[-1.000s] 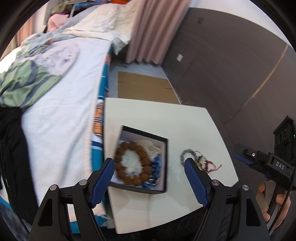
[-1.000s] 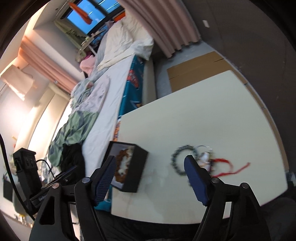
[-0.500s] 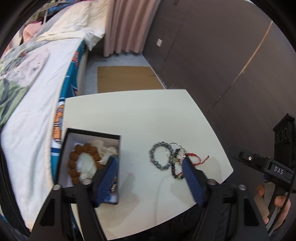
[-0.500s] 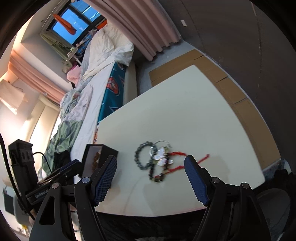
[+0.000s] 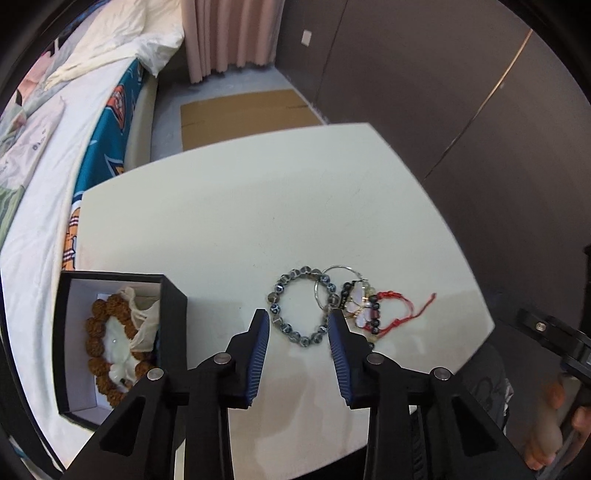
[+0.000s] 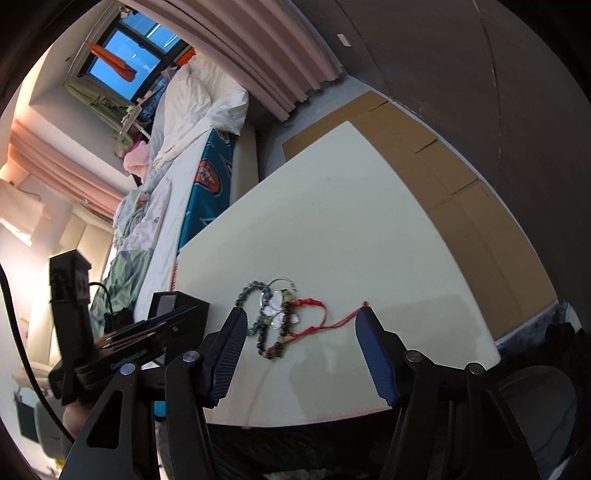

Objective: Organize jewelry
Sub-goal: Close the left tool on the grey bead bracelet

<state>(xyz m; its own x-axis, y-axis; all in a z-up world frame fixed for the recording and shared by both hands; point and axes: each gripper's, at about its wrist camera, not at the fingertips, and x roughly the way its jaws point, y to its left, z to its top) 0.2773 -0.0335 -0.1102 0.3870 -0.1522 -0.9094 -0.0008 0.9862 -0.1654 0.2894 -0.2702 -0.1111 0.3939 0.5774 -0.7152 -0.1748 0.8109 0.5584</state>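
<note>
Looking down on a cream table (image 5: 258,206) with rounded corners, we see a bed (image 5: 48,155) with white sheet and teal patterned side just beside its left edge, pink curtain (image 5: 225,33) at the far end, dark wall panels (image 5: 424,81) on the right, and flattened cardboard (image 5: 243,118) on the floor beyond the table.

We have the jewelry in one tangled cluster near the table's front-right area. Its long axis runs left to right in the left wrist view: grey bead bracelet (image 5: 301,306) at the left end, a thin silver hoop (image 5: 338,286) overlapping it, then a white butterfly charm (image 5: 360,308) on a dark bead strand, and a red cord (image 5: 402,308) trailing off to the right.

Our black box (image 5: 173,321) sits at the front-left, open top, white inside. It holds a brown bead bracelet (image 5: 98,347) on pale cloth.

Our left gripper (image 5: 298,330) is part open, fingers straddling the grey bracelet's near side; we cannot tell if they touch it. Our right gripper (image 6: 301,328) is spread wide around the cluster, holding nothing.
</note>
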